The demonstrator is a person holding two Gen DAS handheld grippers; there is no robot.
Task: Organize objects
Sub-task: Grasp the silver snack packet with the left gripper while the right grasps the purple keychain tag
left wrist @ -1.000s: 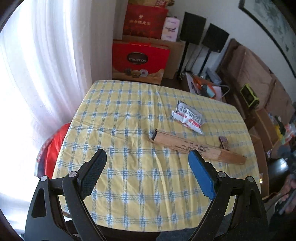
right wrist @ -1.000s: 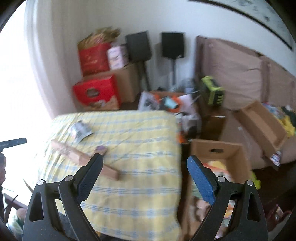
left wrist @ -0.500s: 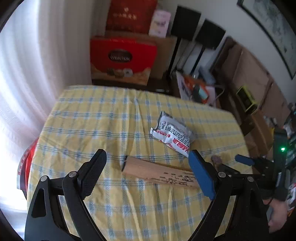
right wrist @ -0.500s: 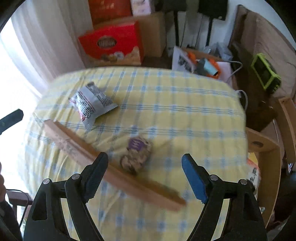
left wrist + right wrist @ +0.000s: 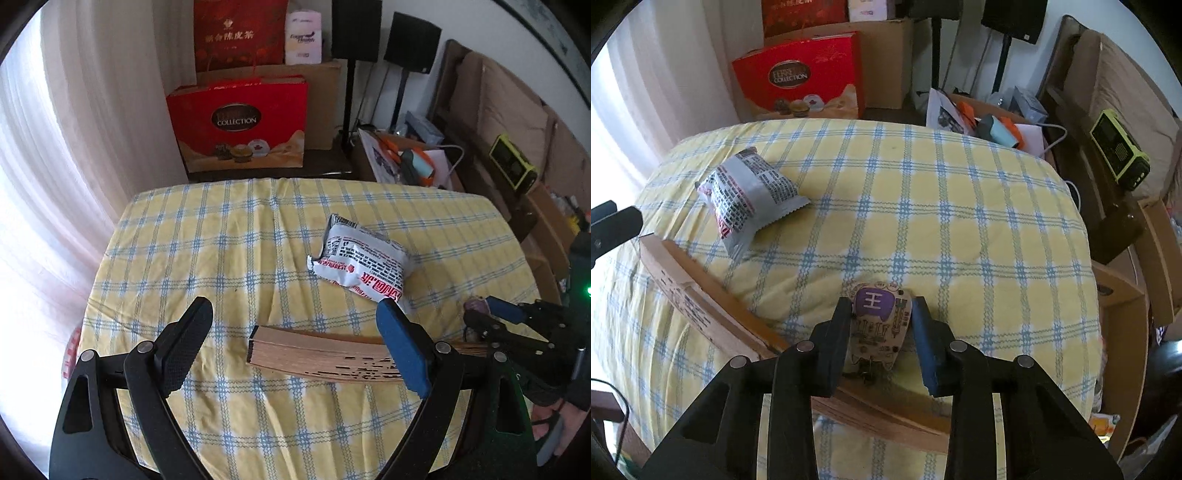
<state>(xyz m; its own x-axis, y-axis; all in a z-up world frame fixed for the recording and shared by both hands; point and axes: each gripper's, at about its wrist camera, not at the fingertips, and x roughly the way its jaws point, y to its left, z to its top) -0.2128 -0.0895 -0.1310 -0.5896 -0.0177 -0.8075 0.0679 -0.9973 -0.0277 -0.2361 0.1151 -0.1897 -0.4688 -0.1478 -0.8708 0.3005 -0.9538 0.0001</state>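
On the yellow checked tablecloth (image 5: 229, 258) lie a white snack packet (image 5: 358, 258), a long flat cardboard box (image 5: 321, 354) and a small packet with a purple label (image 5: 879, 321). My right gripper (image 5: 881, 325) points down at the small packet, which leans on the long box (image 5: 701, 295). Its jaws are closing, with a pad against each side of the packet. My left gripper (image 5: 295, 332) hovers open over the left end of the long box, touching nothing. The right gripper (image 5: 509, 321) also shows at the right edge of the left wrist view.
A red gift box (image 5: 240, 125) and brown cartons stand on the floor behind the table. A curtain (image 5: 74, 147) hangs at the left. An open cardboard box (image 5: 1137, 295) sits by the table's right edge, with a green radio (image 5: 1119, 155) beyond it. A person's sandalled foot (image 5: 550, 424) is at the lower right.
Both grippers came down closer to the table. The right gripper's jaws narrowed from wide open onto the small purple packet. The left gripper stayed open.
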